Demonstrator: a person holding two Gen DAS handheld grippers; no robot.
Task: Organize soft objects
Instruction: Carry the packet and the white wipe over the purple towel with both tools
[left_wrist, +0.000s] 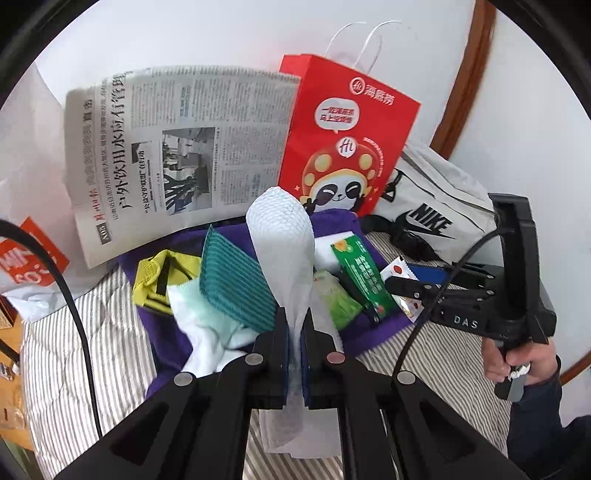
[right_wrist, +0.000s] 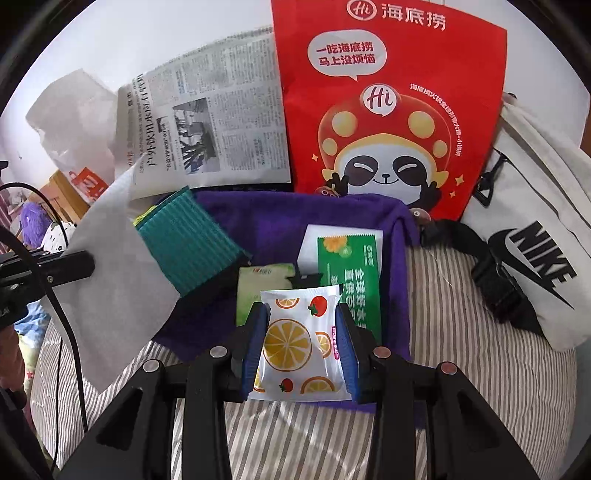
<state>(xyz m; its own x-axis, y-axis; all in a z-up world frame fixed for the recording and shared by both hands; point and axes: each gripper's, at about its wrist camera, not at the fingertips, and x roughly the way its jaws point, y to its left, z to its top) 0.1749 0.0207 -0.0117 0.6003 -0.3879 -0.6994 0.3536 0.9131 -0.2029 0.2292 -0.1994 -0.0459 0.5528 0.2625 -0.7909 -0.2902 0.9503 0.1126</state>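
A red paper carrier bag with a panda print (right_wrist: 388, 110) stands upright at the back of the striped bed cover (right_wrist: 480, 350), beside a white fabric Nike pouch (right_wrist: 535, 221); what either holds cannot be seen. A folded newspaper (left_wrist: 177, 155) leans against the wall to the left of the bag.

In front of the bag a purple cloth (right_wrist: 258, 221) is spread on the bed. On it lie a teal ribbed cloth (right_wrist: 188, 243), a green printed sachet (right_wrist: 351, 273), a pale green packet (right_wrist: 258, 291), a yellow-green mesh item (left_wrist: 162, 277) and a white and mint sock (left_wrist: 207, 314).

The left tool (left_wrist: 294, 354) is clamped tight on a thin white embossed paper towel (left_wrist: 284, 236), which rises from between the pads and droops over above the purple cloth.

The right tool (right_wrist: 301, 347), partly closed, grips a small white packet printed with orange slices and tomatoes (right_wrist: 295, 339) by its two sides, blue pads (right_wrist: 255, 343) pressing on it, just above the near edge of the purple cloth.
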